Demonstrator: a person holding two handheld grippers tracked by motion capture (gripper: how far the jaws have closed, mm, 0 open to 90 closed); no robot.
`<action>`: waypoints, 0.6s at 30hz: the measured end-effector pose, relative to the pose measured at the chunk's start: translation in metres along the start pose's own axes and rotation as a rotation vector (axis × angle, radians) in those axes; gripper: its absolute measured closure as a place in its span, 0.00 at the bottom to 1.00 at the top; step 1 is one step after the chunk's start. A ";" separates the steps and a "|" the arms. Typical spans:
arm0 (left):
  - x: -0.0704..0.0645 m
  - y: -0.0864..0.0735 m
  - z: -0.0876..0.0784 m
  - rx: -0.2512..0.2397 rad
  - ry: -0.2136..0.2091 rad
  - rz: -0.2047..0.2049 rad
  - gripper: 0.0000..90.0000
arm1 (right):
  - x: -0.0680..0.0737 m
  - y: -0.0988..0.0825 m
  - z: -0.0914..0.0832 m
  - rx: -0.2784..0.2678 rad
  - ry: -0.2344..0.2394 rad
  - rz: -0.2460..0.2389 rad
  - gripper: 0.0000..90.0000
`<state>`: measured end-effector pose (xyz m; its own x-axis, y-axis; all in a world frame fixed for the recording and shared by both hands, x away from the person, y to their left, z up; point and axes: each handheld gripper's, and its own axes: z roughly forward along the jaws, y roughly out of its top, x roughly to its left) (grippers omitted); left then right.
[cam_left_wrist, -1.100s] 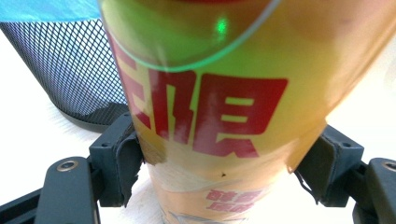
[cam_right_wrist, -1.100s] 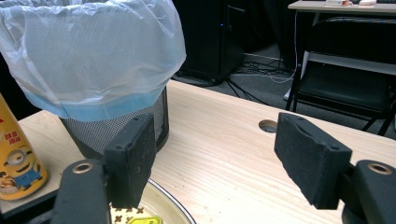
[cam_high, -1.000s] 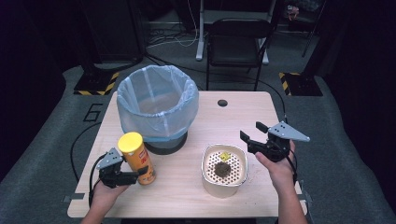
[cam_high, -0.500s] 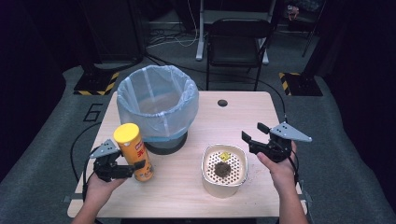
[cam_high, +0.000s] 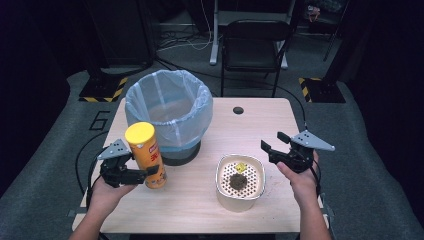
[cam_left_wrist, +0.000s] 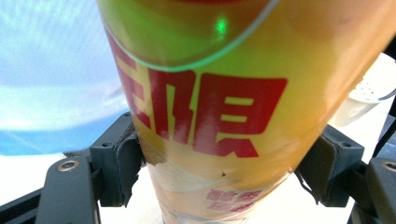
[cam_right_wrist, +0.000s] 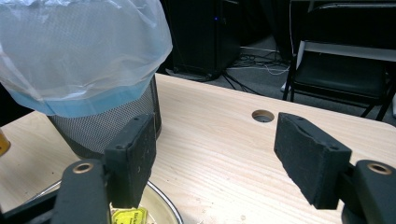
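Note:
A tall yellow can (cam_high: 145, 155) with a yellow lid and red lettering hangs tilted above the table's front left, its base near the wood. My left gripper (cam_high: 149, 174) is shut on its lower half. In the left gripper view both pads (cam_left_wrist: 123, 168) press the can's (cam_left_wrist: 210, 107) sides. A bin (cam_high: 167, 107) lined with a pale blue bag stands just behind it. My right gripper (cam_high: 272, 142) is held open to the right of a white bowl (cam_high: 220, 175). Its pads (cam_right_wrist: 135, 154) stand apart with nothing between them.
The white bowl holds a perforated insert with a dark lump (cam_high: 238, 181) and a small yellow tag (cam_high: 241, 167). The wooden table (cam_high: 235, 130) has a round hole (cam_high: 238, 110) at the back. A black chair (cam_high: 252, 45) stands beyond the far edge.
My left gripper has lifted the can upward and tipped it slightly. The right gripper has stayed in place beside the bowl.

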<state>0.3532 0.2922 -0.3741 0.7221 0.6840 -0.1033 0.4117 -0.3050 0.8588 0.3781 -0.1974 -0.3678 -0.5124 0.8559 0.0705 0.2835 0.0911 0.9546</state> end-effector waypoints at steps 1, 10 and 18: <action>-0.001 0.003 -0.001 0.005 -0.008 -0.005 0.27 | 0.000 0.000 0.000 0.003 -0.001 0.004 0.32; -0.011 0.033 -0.011 0.016 -0.031 0.018 0.27 | -0.002 -0.003 0.002 0.010 -0.007 0.007 0.32; -0.017 0.055 -0.011 0.029 -0.041 0.032 0.27 | -0.001 -0.001 -0.003 0.003 -0.011 0.008 0.32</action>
<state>0.3571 0.2711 -0.3195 0.7568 0.6464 -0.0973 0.4038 -0.3452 0.8472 0.3763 -0.1999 -0.3684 -0.5012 0.8621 0.0752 0.2897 0.0853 0.9533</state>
